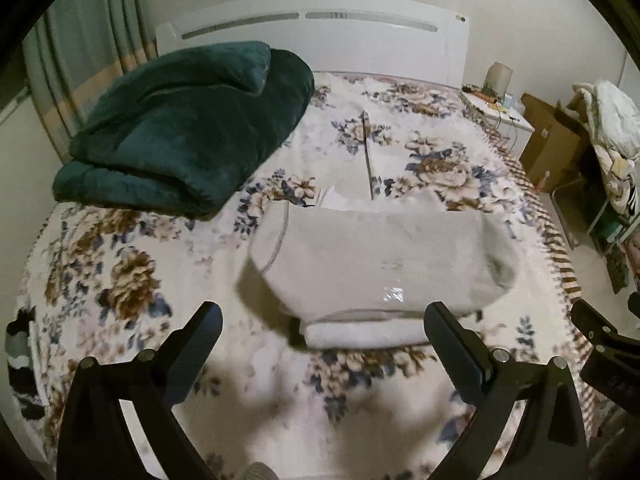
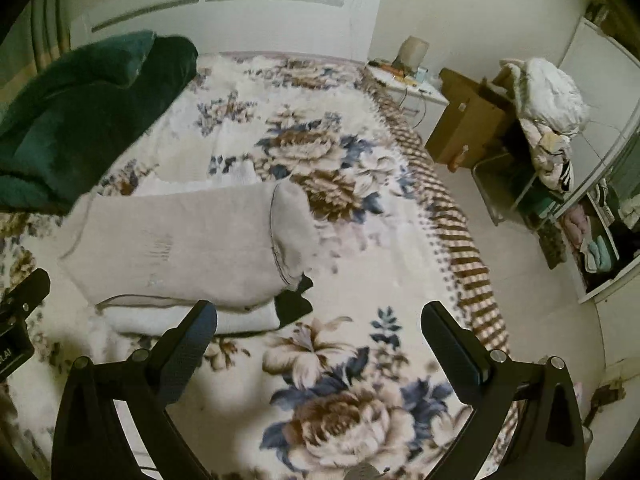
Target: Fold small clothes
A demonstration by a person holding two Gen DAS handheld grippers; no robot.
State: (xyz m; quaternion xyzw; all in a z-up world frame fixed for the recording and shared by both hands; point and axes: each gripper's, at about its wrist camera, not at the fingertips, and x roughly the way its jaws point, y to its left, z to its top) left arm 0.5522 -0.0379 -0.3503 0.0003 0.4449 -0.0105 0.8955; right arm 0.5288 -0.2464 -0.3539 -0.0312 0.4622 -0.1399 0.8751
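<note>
Grey folded garment blurred, dark piece half hidden beneath; both grippers spread, empty.

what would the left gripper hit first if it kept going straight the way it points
Most likely the folded grey garment, which lies right ahead of the open left gripper on the floral blanket. The gap between them is hard to judge.
</note>
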